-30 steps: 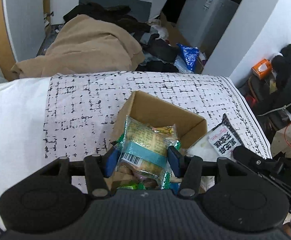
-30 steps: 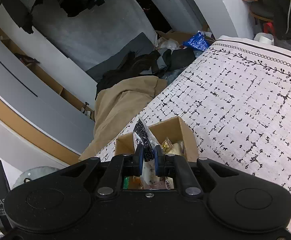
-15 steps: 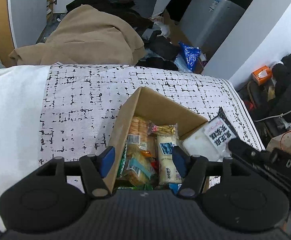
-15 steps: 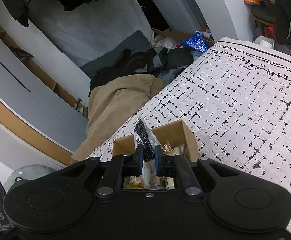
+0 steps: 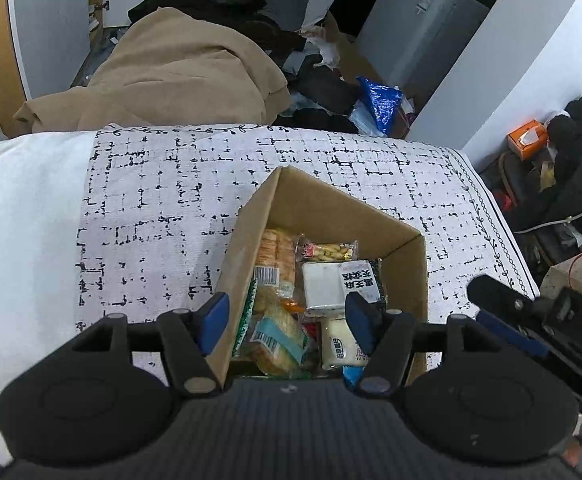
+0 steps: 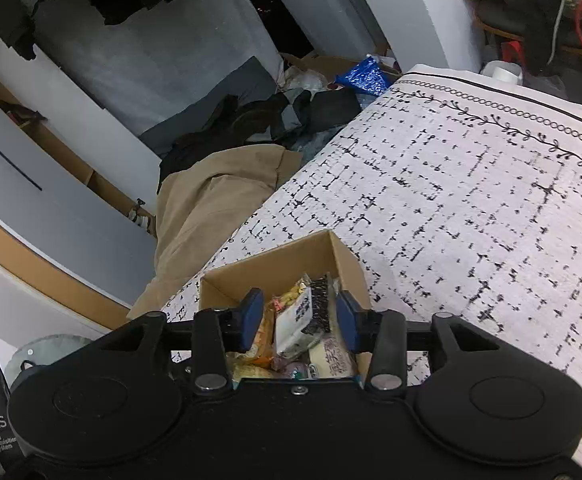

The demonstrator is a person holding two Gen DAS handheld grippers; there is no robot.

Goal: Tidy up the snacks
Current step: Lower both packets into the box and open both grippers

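An open cardboard box [image 5: 331,216] stands on the patterned tablecloth [image 5: 171,200] and holds several snack packets. My left gripper [image 5: 289,316] hangs open over the box's near end, nothing between its fingers. Below it lies a cracker packet with a teal band [image 5: 279,332]. A black-and-white packet [image 5: 355,284] rests on the other snacks at the box's right side. In the right wrist view, my right gripper [image 6: 299,316] is over the box [image 6: 275,268] with its jaws opening. The black-and-white packet [image 6: 303,316] lies loose in the box below them, free of the pads.
The tablecloth [image 6: 471,220] stretches away to the right of the box. Beyond the table's far edge lie a beige cloth heap [image 5: 179,68], dark clothes and a blue bag [image 5: 383,104]. An orange tissue box [image 5: 527,138] sits at the right. My right gripper's body [image 5: 531,316] reaches in beside the box.
The left gripper opened and the teal-banded cracker packet dropped into the box. The right gripper, shut on the black-and-white packet before, spread its jaws and the packet fell in.
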